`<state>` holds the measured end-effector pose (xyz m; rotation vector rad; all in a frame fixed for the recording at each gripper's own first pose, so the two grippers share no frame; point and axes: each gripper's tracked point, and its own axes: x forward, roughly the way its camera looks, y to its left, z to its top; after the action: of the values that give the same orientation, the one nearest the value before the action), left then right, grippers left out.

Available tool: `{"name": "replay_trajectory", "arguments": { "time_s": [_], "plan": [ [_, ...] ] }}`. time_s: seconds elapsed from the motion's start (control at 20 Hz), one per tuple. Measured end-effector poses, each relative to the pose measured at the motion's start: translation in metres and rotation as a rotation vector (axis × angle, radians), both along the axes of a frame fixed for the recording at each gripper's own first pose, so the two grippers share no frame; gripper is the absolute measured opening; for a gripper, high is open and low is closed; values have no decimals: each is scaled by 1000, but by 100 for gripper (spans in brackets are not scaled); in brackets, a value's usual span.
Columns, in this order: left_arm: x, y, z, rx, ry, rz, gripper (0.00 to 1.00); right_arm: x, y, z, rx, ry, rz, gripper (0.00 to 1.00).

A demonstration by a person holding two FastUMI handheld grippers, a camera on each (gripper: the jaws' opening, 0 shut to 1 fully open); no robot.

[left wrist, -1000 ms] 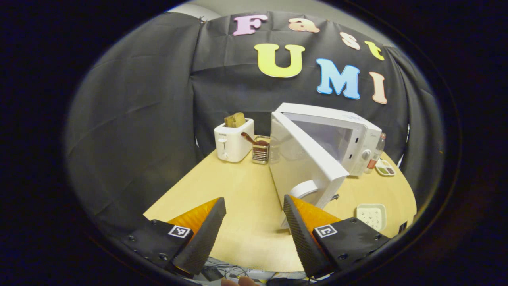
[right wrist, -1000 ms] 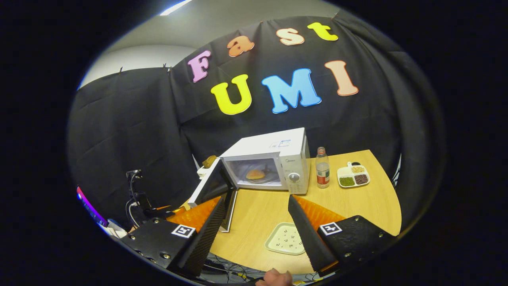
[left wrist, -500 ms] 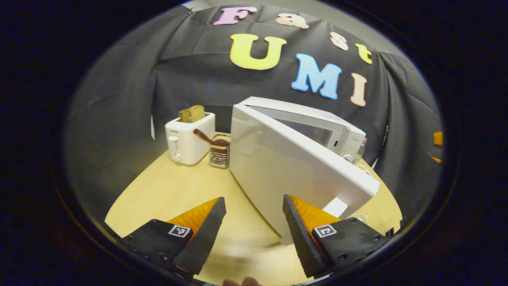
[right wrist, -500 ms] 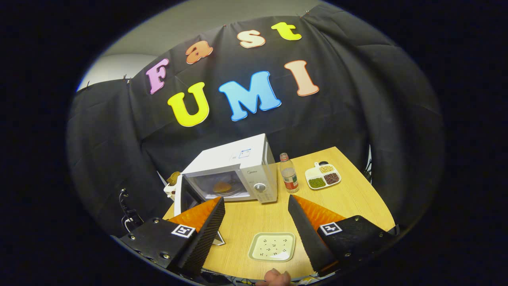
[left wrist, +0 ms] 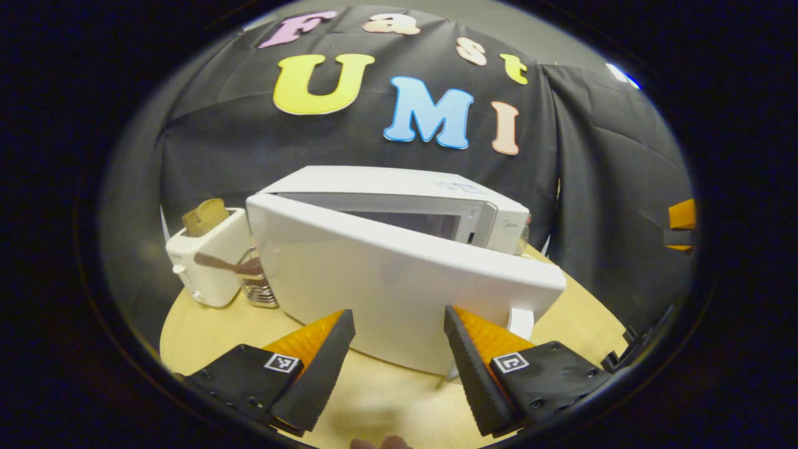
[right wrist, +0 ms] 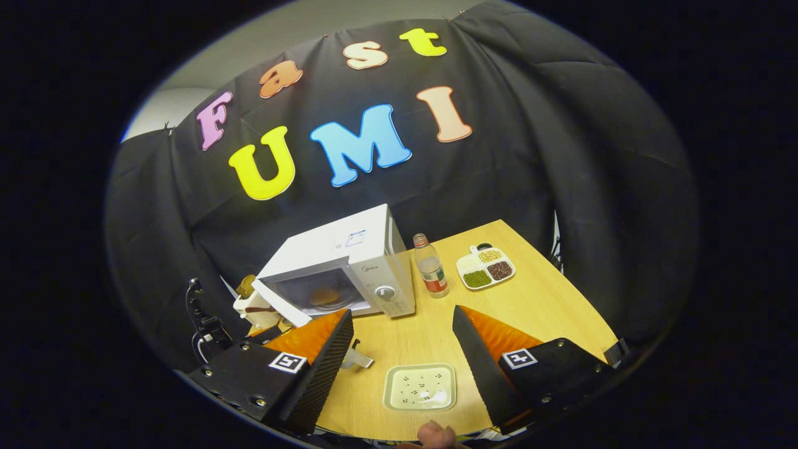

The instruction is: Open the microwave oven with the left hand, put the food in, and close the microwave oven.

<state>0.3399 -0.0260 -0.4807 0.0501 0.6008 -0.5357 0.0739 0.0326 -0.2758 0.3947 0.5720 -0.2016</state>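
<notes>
- Facing the microwave oven head-on, the left tool sits low in front of the oven door, fingers spread wide with nothing between them.
- Door stands partly ajar in the left gripper view: its free edge at right is swung out from the oven body, and a wedge of dark cavity shows above its top edge.
- Whether either left finger touches the door face cannot be told; the door fills the gap beyond the fingertips.
- Door handle shows as a pale curved piece just beside the left tool's right-hand finger.
- Right tool hovers above the table, fingers likewise apart and empty.
- In the right gripper view the microwave oven sits at the back left of the table, door angled out at a narrow opening.
- Food, a rounded brown item, is visible through the opening, inside the cavity on the turntable.
- Small square dish, pale with dark specks, lies on the table between the right tool's fingers, unoccupied by larger food.
- Bottle stands upright just right of the oven; a divided snack plate lies beyond it.
- Toaster with a bread slice stands left of the oven, a metal utensil holder between them.
</notes>
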Motion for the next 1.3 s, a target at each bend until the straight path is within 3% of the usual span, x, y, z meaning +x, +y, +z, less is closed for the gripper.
{"name": "replay_trajectory", "arguments": {
  "time_s": [0.05,0.25,0.55,0.65,0.7,0.9,1.1,1.3],
  "plan": [
    [7,-8,-2,0,0,-15,94,1,-3,-1,2,5,-8,98],
    [32,-26,-6,0,-15,-38,97,9,-17,-3,2,12,-43,98],
    [74,-50,-19,24,-36,-26,93,17,-28,-13,-3,38,-60,98],
    [89,-59,-21,38,-54,-24,97,20,-32,-14,-2,41,-63,98],
    [96,-59,-21,58,-55,-4,93,19,-34,-15,-5,46,-65,98],
    [99,-61,-22,3,-44,1,94,21,-41,-9,-5,23,-72,98],
    [100,-62,-26,48,-27,-11,90,11,-43,-1,-29,15,-56,98],
    [62,-84,12,39,-21,-57,96,2,-52,29,-70,-40,-51,98]
  ]
}}
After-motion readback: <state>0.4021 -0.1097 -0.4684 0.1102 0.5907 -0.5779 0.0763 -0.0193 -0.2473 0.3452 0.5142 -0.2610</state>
